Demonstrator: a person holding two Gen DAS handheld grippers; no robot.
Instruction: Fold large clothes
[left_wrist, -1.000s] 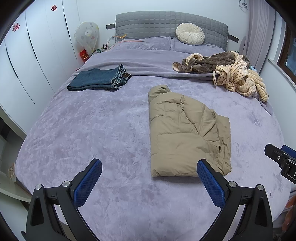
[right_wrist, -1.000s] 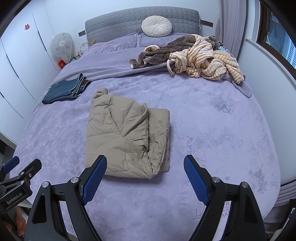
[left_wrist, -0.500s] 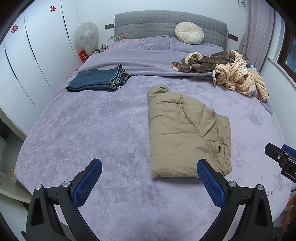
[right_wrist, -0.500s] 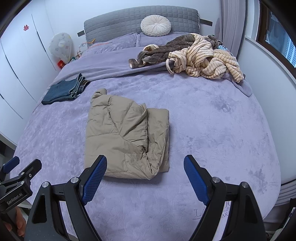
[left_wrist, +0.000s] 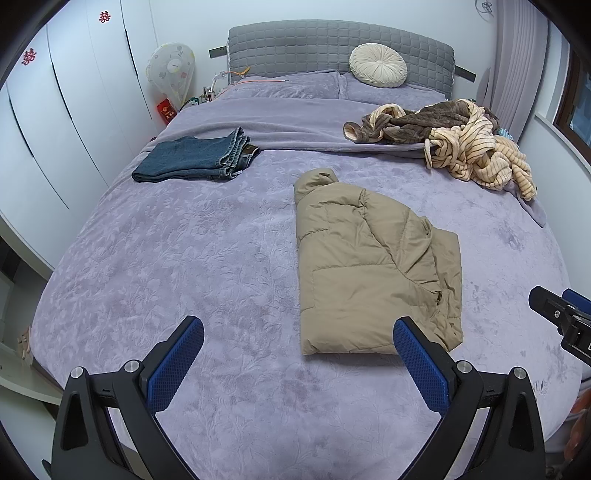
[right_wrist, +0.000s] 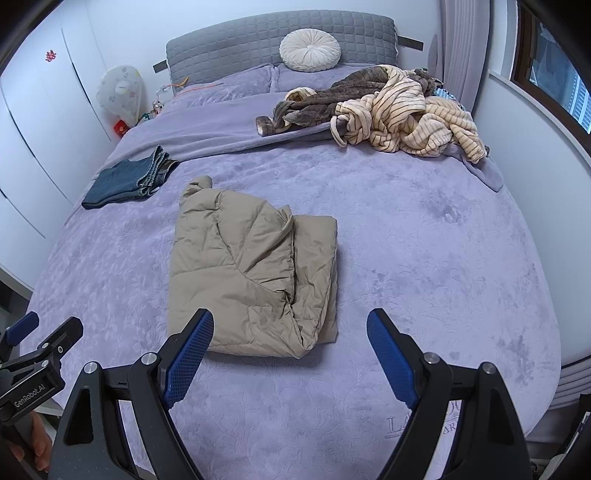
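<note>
A tan padded jacket (left_wrist: 365, 266) (right_wrist: 251, 273) lies folded into a rough rectangle in the middle of the lavender bed (left_wrist: 184, 258) (right_wrist: 424, 258). Folded blue jeans (left_wrist: 195, 160) (right_wrist: 129, 179) rest at the far left. An unfolded heap of brown and cream striped robes (left_wrist: 465, 147) (right_wrist: 388, 107) sits at the far right near the pillows. My left gripper (left_wrist: 297, 345) hovers open above the bed's near edge, left of the jacket's near end. My right gripper (right_wrist: 290, 339) is open too, just short of the jacket's near right corner. Neither holds anything.
A grey padded headboard (left_wrist: 332, 48) with a round cream cushion (left_wrist: 376, 64) stands at the back. White wardrobes (left_wrist: 55, 122) line the left side. A covered fan (left_wrist: 170, 74) stands by the bedside. A wall, curtain (right_wrist: 461, 44) and window close off the right.
</note>
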